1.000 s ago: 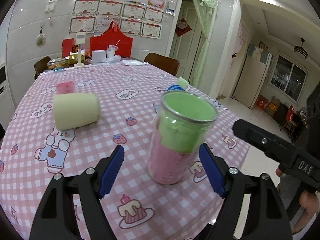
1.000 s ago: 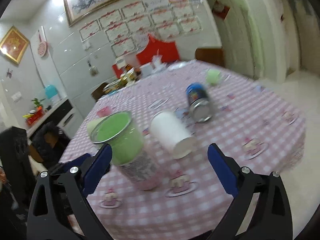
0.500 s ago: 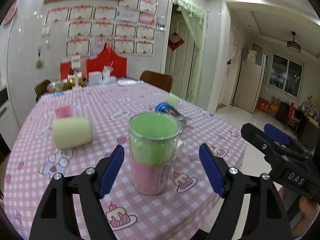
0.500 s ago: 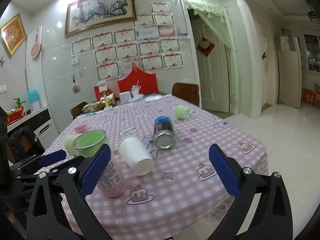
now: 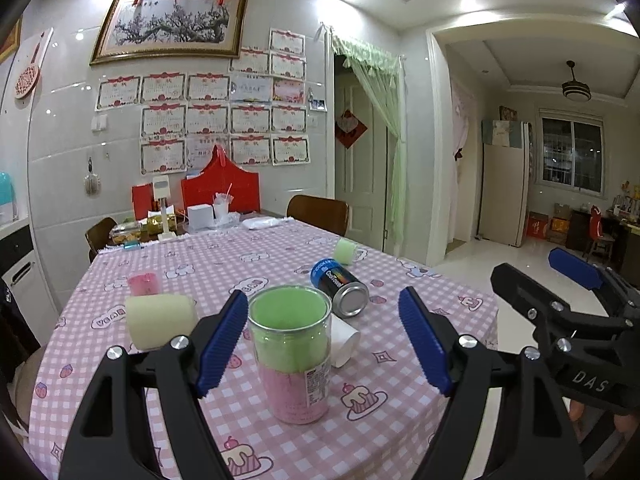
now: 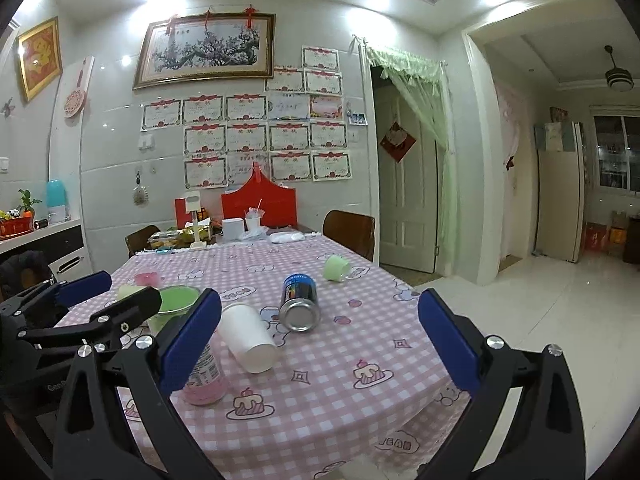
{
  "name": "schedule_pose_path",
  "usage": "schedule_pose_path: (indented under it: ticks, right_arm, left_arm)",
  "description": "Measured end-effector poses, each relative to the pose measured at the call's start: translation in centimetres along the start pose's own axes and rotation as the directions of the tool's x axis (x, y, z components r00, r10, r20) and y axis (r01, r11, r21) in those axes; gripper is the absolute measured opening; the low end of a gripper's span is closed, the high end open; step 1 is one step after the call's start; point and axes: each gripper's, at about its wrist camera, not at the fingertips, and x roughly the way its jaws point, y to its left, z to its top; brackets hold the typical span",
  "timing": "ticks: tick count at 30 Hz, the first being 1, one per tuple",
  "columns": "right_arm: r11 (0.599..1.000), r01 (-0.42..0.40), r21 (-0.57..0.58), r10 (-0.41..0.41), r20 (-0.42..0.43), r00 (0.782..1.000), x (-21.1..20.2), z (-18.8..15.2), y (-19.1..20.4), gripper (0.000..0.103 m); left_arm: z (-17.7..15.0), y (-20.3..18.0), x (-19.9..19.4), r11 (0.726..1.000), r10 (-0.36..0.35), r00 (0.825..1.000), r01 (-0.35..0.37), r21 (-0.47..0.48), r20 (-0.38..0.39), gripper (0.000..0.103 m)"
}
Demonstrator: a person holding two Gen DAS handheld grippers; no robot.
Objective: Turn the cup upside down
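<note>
A clear plastic cup [image 5: 294, 354] with green and pink filling stands upright near the front edge of the pink checked table [image 5: 280, 264]. It also shows in the right wrist view [image 6: 200, 368], partly behind my right gripper's left finger. My left gripper [image 5: 322, 342] is open and empty, held back from the cup, which shows between its fingers. My right gripper [image 6: 318, 342] is open and empty, back from the table's edge. A white paper cup [image 6: 248, 338] lies on its side just right of the clear cup.
A blue can [image 5: 340, 286] lies on its side behind the clear cup. A pale yellow cup [image 5: 160, 320] lies on its side at left, a small pink cup [image 5: 144, 284] behind it. A green cup [image 6: 336, 268] lies far right. Boxes and clutter stand at the table's far end [image 5: 200, 216].
Both grippers have pulled back and up from the table. The clear cup now looks smaller and farther off. The cup has not moved.
</note>
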Motion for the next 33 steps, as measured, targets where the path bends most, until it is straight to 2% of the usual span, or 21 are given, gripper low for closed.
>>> schedule_pose_path:
  ticks: [14,33]
  right_arm:
    - [1.000,0.012,-0.007,-0.012,0.024,1.000,-0.08,-0.05,0.27,0.095]
    - [1.000,0.002,-0.007,-0.001,0.016,1.000,0.17,-0.11,0.57,0.095]
  left_arm:
    - [0.11,-0.37,-1.01,0.999,0.042,0.997,-0.043,0.008,0.067,0.077]
    - [0.24,-0.02,-0.98,0.998,0.068,0.995,-0.069,0.004,0.077,0.077]
